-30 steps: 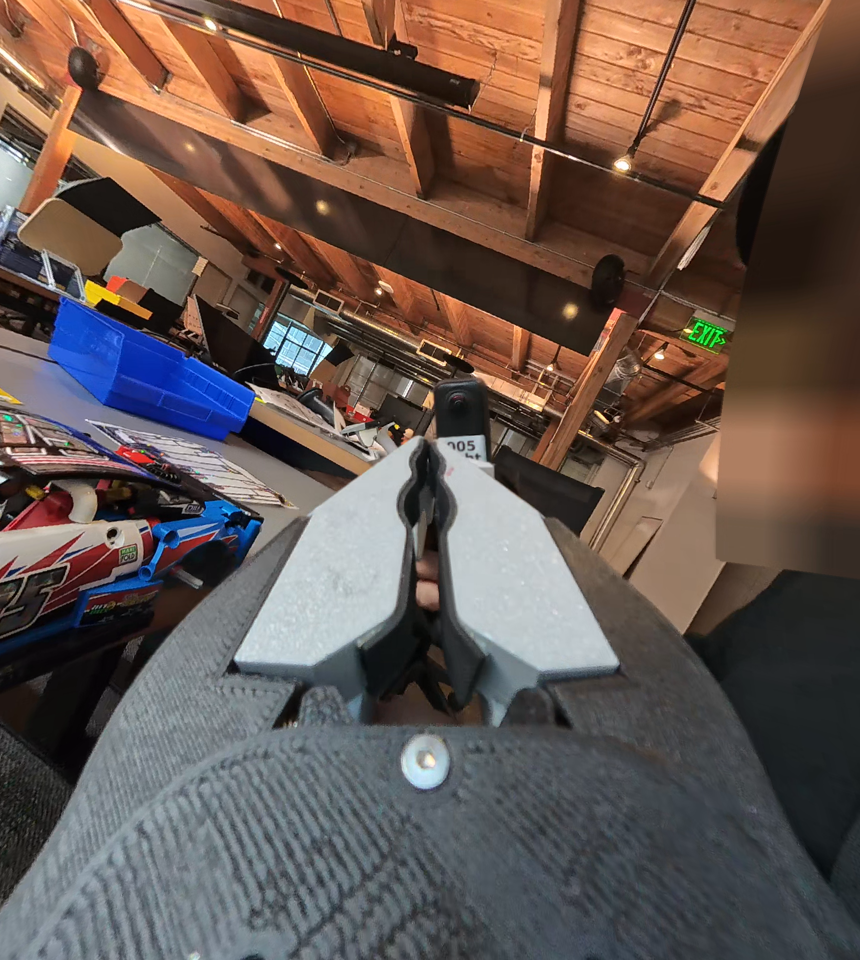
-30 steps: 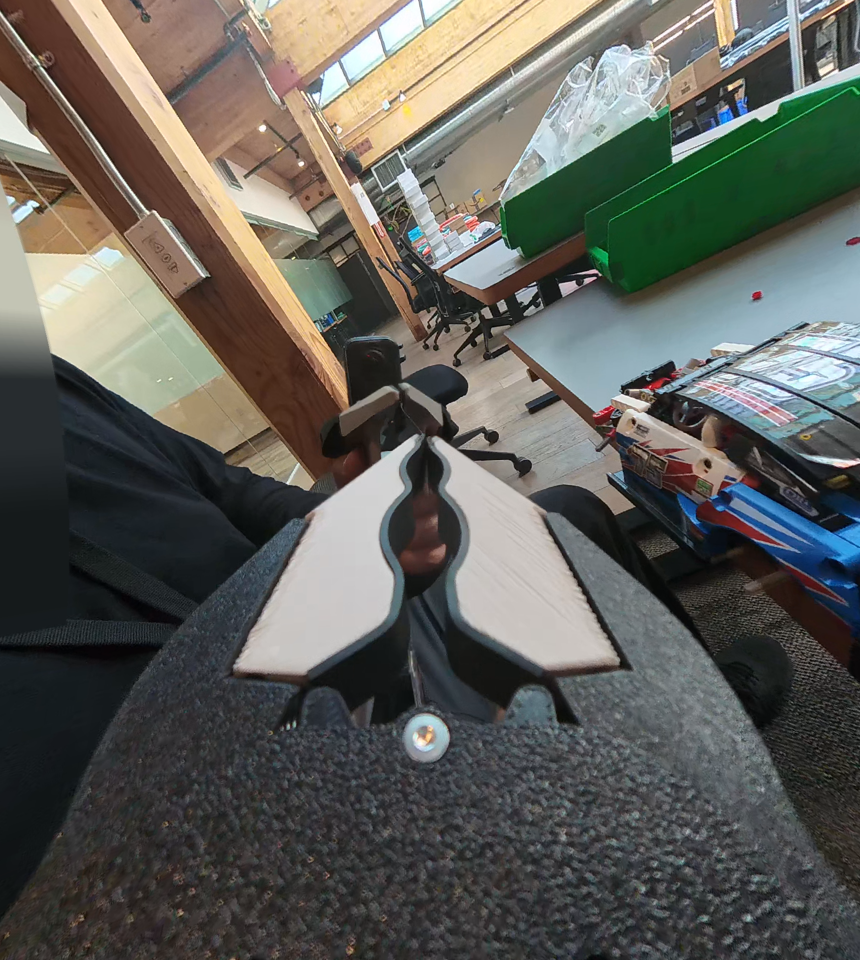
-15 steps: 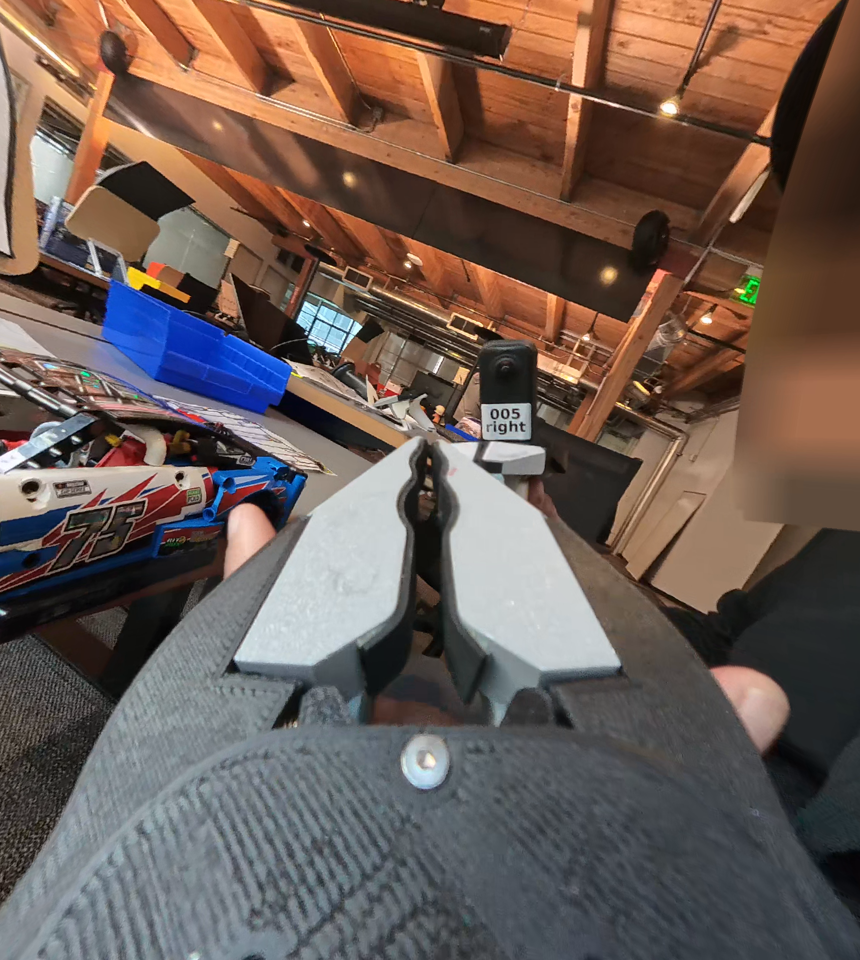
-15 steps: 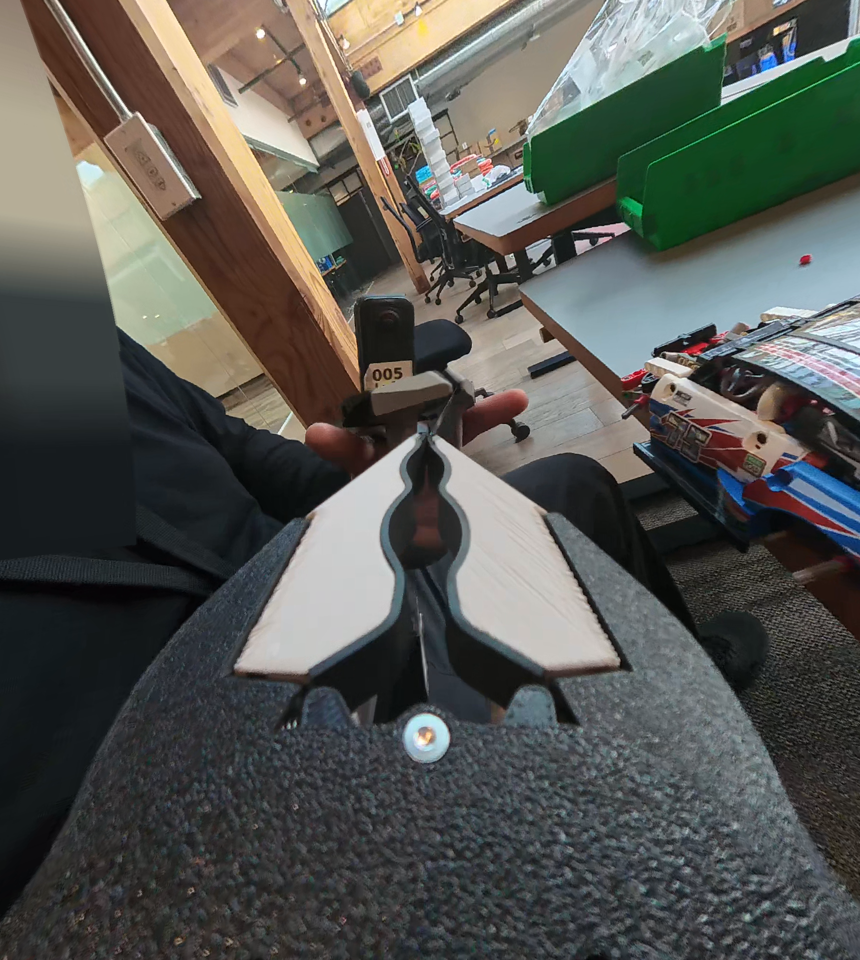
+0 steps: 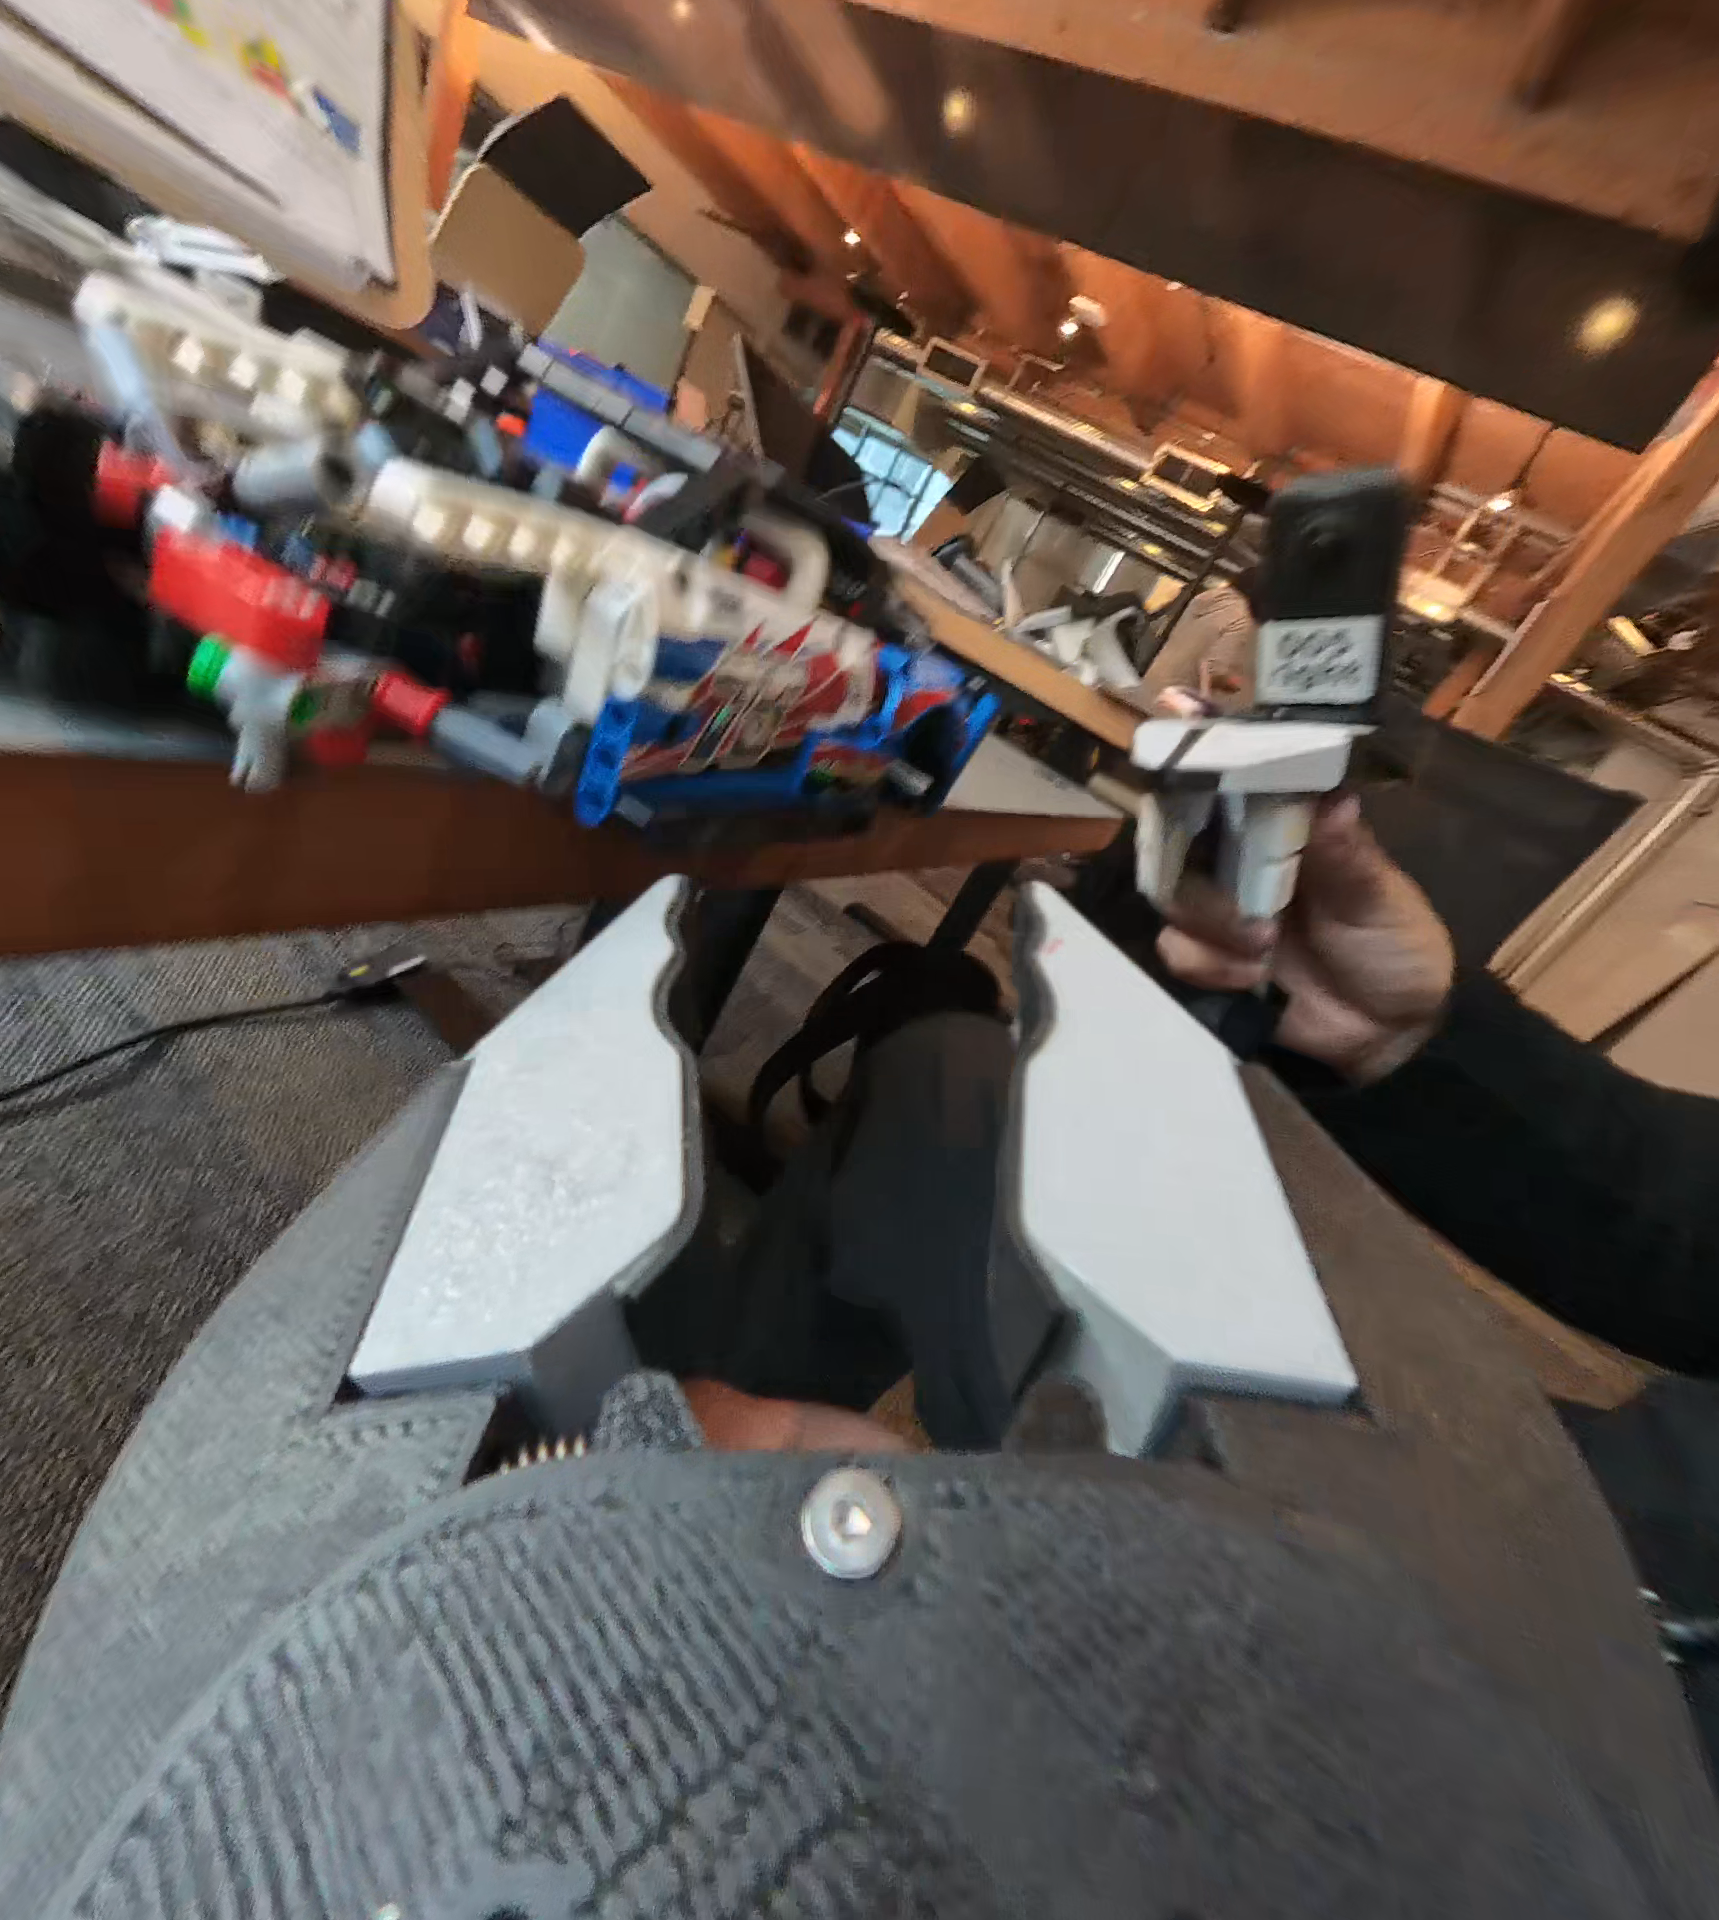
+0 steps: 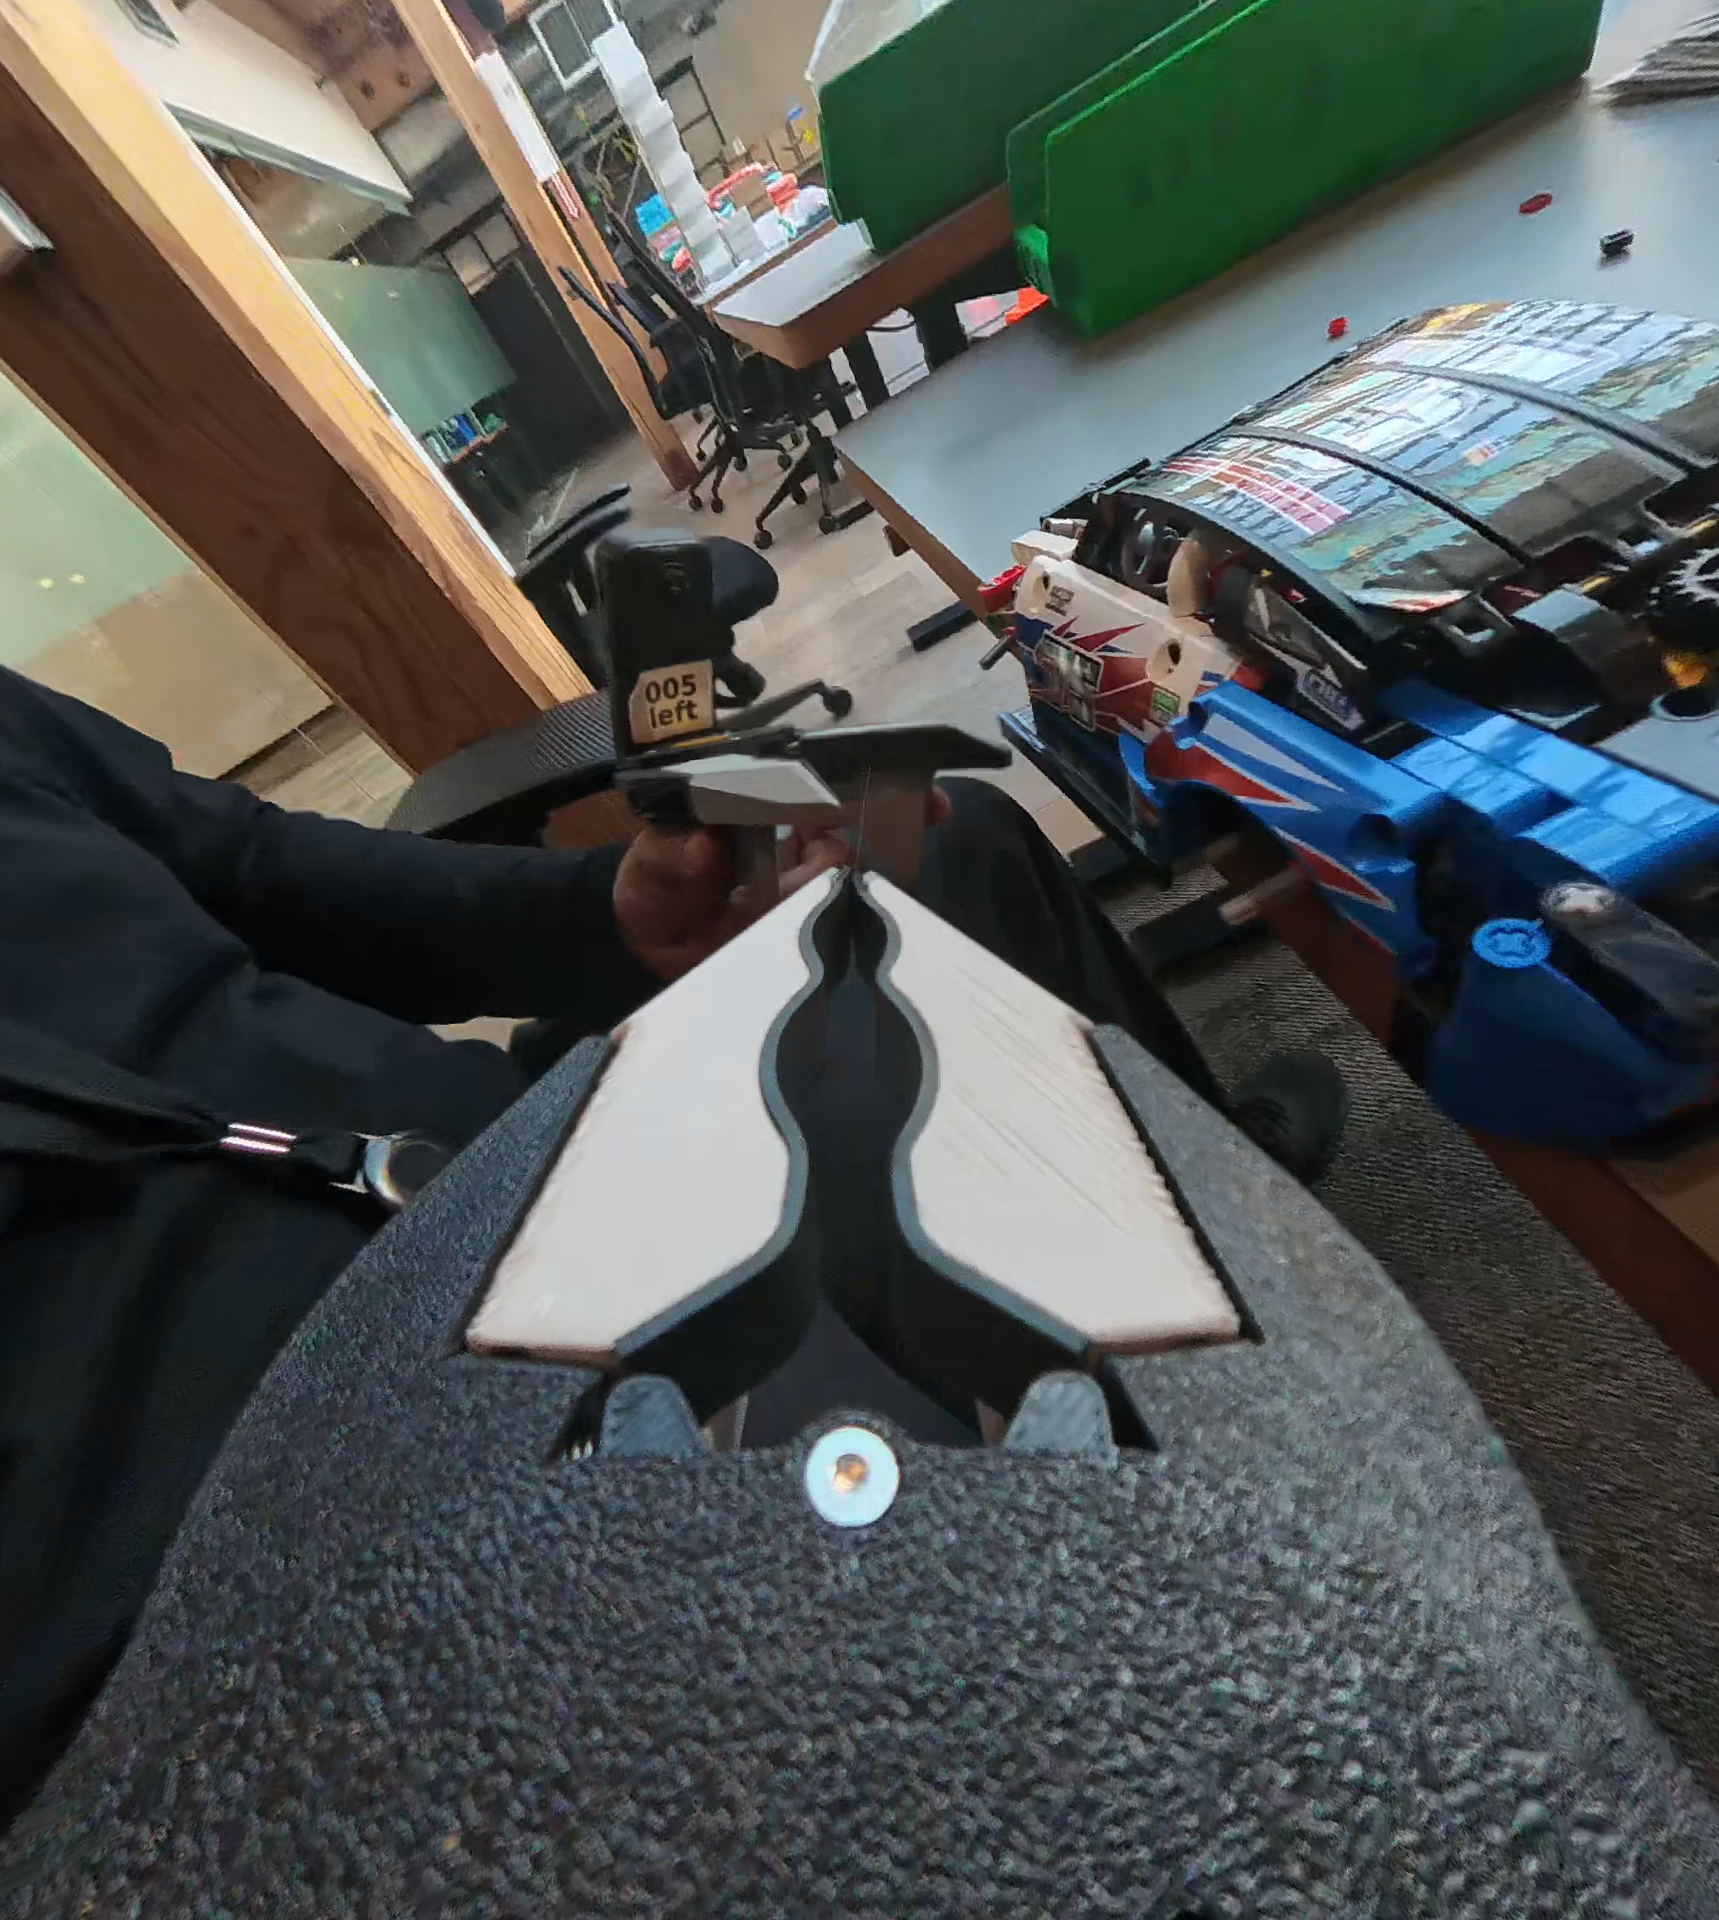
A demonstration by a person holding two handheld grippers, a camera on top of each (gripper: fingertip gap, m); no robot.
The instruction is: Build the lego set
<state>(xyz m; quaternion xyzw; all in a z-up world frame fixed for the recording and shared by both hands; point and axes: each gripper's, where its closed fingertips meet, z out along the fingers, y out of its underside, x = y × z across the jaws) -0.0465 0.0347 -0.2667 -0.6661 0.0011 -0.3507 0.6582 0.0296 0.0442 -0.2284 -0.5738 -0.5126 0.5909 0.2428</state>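
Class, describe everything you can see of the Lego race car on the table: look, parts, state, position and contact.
The Lego race car sits at the near edge of the grey table, overhanging it slightly. Its plastic body has blue lower panels, white side panels with red and blue stickers, and a glossy black stickered roof. A black gear shows behind the roof, so it looks unfinished. Neither claw touches it; the left wrist view shows it blurred.

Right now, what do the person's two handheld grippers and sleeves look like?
The left gripper has pale grey faceted fingers on a ribbed grey body. The right gripper has cream fingers edged black on a pebbled black body. Each carries a small black camera bearing a white label. Both sleeves are black.
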